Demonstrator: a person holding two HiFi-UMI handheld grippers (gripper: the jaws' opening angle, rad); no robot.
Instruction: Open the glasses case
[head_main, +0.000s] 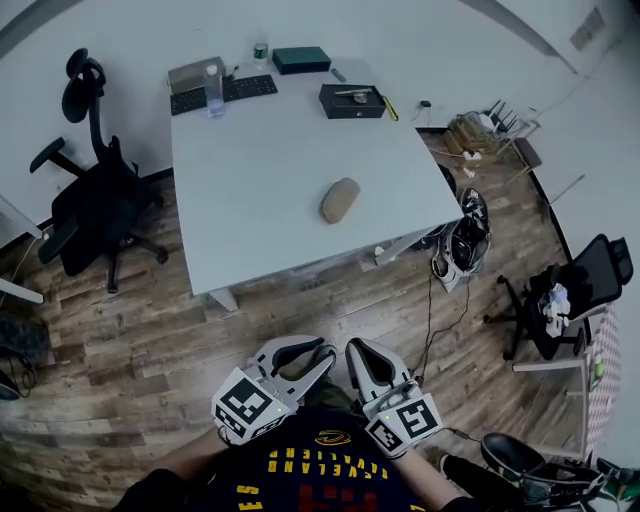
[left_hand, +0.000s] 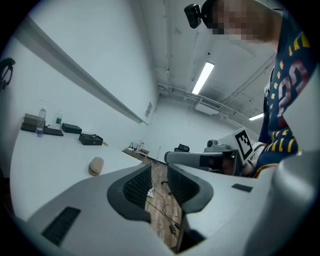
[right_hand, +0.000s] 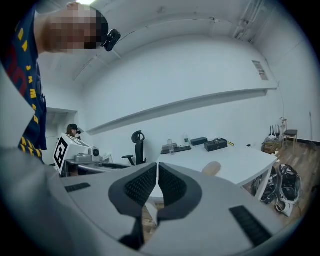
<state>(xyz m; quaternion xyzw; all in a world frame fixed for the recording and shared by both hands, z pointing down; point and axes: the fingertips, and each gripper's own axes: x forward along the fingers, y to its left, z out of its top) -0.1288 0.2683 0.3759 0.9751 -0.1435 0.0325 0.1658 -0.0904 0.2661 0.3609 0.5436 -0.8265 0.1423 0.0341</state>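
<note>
The glasses case (head_main: 340, 200), a tan oval shell, lies shut near the middle of the white table (head_main: 260, 180). It also shows in the left gripper view as the case (left_hand: 96, 166) and in the right gripper view as the case (right_hand: 212, 168). Both grippers are held close to the person's body, well short of the table and over the wooden floor. My left gripper (head_main: 312, 352) is open with nothing between its jaws (left_hand: 159, 172). My right gripper (head_main: 357, 348) is shut and empty (right_hand: 157, 169).
A black box (head_main: 352, 101), a keyboard (head_main: 225, 92), a clear bottle (head_main: 213, 90) and a dark flat box (head_main: 301, 60) stand at the table's far end. A black office chair (head_main: 95, 190) is at the table's left. Bags (head_main: 465, 240) and another chair (head_main: 580, 285) are on the right.
</note>
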